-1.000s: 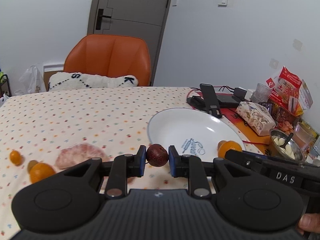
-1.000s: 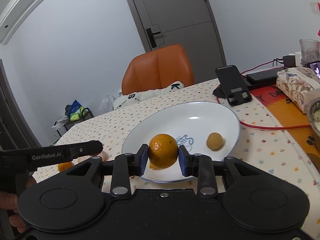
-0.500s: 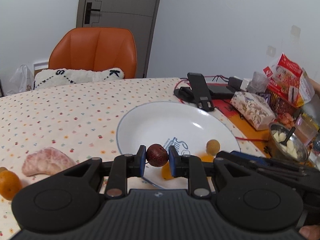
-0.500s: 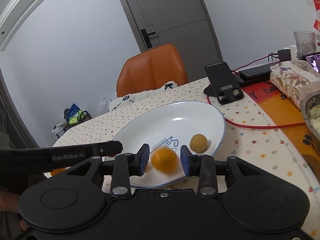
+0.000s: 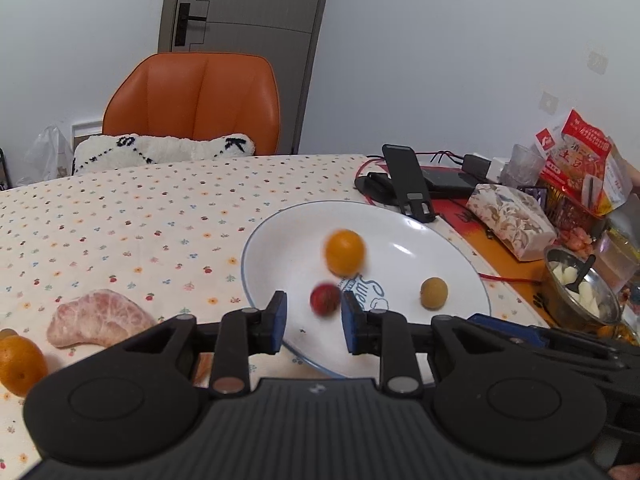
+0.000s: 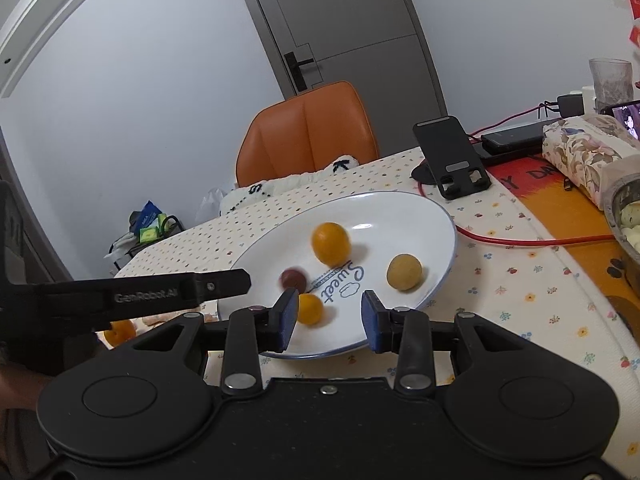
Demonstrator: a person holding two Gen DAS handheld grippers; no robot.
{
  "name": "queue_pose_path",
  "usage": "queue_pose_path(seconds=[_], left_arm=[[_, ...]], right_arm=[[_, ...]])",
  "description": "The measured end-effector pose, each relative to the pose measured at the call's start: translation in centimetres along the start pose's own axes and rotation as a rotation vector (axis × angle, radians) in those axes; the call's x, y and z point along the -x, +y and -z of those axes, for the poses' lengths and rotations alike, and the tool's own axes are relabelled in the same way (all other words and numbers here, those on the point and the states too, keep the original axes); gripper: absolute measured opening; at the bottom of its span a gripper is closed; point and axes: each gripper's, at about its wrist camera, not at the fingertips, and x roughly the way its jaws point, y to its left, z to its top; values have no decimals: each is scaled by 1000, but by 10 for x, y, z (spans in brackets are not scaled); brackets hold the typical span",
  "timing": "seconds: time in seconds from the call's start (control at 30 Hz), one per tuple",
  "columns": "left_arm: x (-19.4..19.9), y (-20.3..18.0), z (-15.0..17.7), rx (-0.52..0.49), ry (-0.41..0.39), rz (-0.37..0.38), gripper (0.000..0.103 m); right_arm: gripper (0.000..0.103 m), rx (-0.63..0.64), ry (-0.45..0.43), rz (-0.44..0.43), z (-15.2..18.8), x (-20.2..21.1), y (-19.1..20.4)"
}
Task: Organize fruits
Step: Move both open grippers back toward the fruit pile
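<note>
Hovering over the plate (image 5: 460,264), both grippers are seen released.
A blurred red fruit (image 5: 325,299) is framed between the left gripper's (image 5: 313,322) parted jaws; a small orange (image 6: 310,309) lies by the right gripper (image 6: 330,316). Round fruits show no long axis; a pomelo segment (image 5: 96,322) lies leftward on the cloth.

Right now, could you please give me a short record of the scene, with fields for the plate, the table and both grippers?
plate: orange, red fruit, tan fruit, small orange fruit
blurred: orange, red fruit
table: pomelo piece, mandarin
left gripper: open, empty
right gripper: open, empty
</note>
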Motion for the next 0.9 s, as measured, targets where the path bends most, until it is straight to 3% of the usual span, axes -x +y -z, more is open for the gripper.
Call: queue_pose_path(seconds=[0.33, 0.53, 0.57, 0.73, 0.9], left_arm=[[21, 15, 3, 31, 1, -6, 28], [39, 27, 7, 47, -11, -20, 52], [42, 29, 7, 45, -16, -20, 55], [55, 40, 9, 49, -25, -38, 63], [71, 59, 12, 69, -40, -66, 80]], right_arm=[[41, 27, 2, 1, -1, 5, 18], [46, 47, 1, -5, 0, 9, 33], [50, 49, -1, -3, 1, 9, 35], [55, 60, -10, 1, 2, 11, 48], [70, 84, -13, -1, 3, 12, 62]])
